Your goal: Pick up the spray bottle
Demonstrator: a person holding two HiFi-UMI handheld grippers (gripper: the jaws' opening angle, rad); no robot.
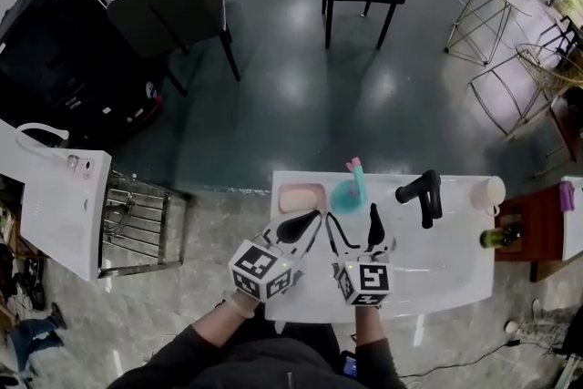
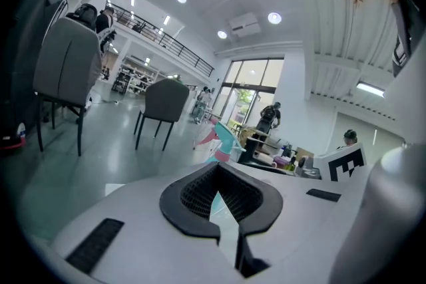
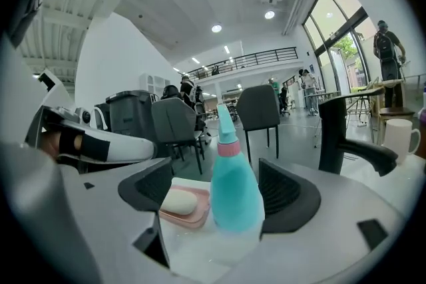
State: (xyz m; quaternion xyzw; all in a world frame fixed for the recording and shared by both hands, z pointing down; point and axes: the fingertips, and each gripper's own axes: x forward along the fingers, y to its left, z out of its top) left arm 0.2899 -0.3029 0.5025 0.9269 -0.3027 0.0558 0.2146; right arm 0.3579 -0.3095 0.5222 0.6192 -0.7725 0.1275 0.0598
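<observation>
Near the table's (image 1: 437, 273) far edge the bottle (image 1: 352, 189) stands upright beside the soap (image 1: 301, 197). It sits between the wide-apart jaws of the right hand-held gripper (image 1: 352, 214), which suits clamping or release alike. The left hand-held gripper (image 1: 305, 221) is closed and empty.

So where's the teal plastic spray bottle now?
Head view: spray bottle at the white table's far edge, between pink soap dish and black tap, ahead of the right gripper's open jaws.

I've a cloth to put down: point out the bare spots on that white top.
Bare: the white top between black faucet and white mug, and its wide front part right of the right gripper. Crowded: the back left, where soap dish and spray bottle stand close, with the left gripper before them.
</observation>
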